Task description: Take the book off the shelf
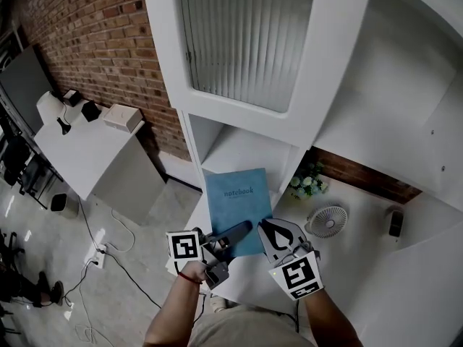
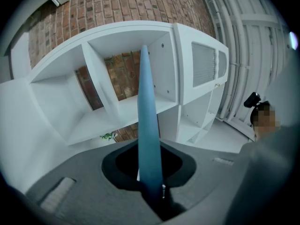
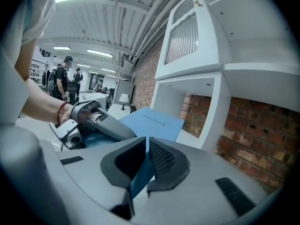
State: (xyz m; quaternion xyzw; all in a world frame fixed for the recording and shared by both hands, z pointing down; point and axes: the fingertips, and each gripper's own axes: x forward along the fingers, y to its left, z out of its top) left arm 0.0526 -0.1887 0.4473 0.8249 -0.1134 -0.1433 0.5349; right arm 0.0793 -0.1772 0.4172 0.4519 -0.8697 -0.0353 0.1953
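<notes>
One blue book (image 1: 237, 199) is out of the shelf (image 1: 239, 125), cover up above the white counter (image 1: 362, 215). Its long axis runs away from us toward the open compartment. We hold its near edge with two grippers: the left gripper (image 1: 237, 231) pinches the near-left part, and the right gripper (image 1: 265, 230) is clamped on the near-right corner. Neither is nearer, and the book extends forward from both. Beside it we count one fan (image 1: 325, 221) and one plant (image 1: 305, 183).

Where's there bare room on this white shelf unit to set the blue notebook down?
The cubby behind the notebook looks bare, as does the counter between the fan and the small dark object. Crowded near the plant and fan.
</notes>
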